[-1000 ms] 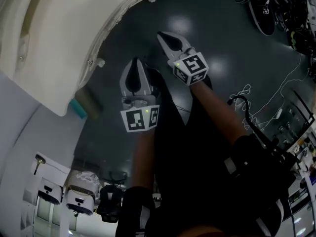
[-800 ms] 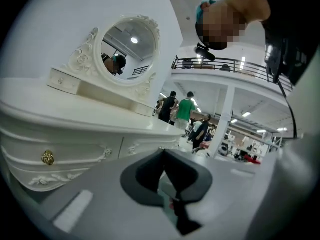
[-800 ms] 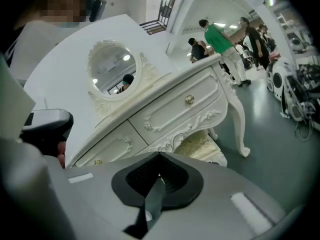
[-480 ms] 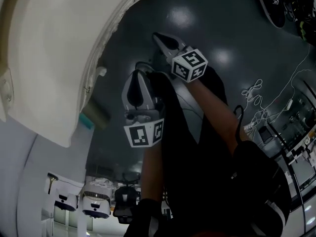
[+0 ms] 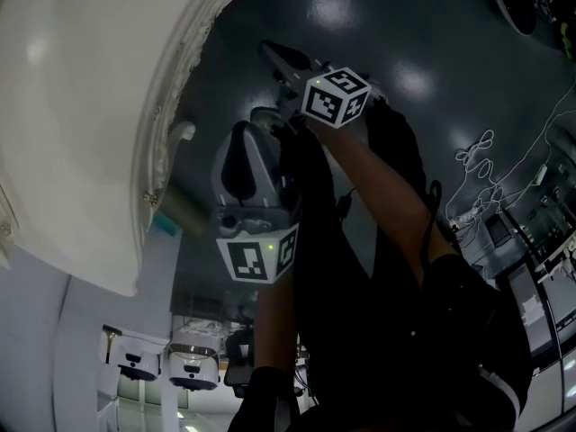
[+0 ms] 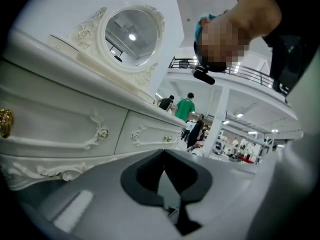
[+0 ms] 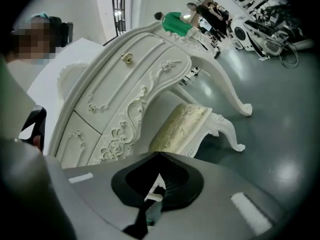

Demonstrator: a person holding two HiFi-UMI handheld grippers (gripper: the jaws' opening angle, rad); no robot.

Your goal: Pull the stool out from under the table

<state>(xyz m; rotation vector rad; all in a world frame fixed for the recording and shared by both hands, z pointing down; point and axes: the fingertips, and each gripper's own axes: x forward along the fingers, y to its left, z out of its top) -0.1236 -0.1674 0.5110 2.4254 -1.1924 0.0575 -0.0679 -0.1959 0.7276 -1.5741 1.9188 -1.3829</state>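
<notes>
The stool [image 7: 183,125], with a cream padded seat and white carved legs, stands tucked between the legs of the ornate white dressing table [image 7: 125,101]. My right gripper [image 7: 160,155] points at it from a short way off, shut and holding nothing. In the head view the right gripper [image 5: 270,50] reaches over the dark floor near the table's curved edge [image 5: 171,106]. The left gripper [image 5: 258,115] hangs just behind it. Seen in its own view, the left gripper [image 6: 164,152] faces the table's drawer fronts with its tips together and nothing between them.
An oval mirror [image 6: 131,36] stands on the table top, and a green bottle [image 7: 177,23] sits at its far end. Loose cables [image 5: 481,156] lie on the floor to the right. White machines [image 5: 193,365] line the room behind, where people [image 6: 185,106] stand.
Both grippers have moved toward the table, the right one leftward and forward. The table top fills more of the head view. Both grippers stay shut.
</notes>
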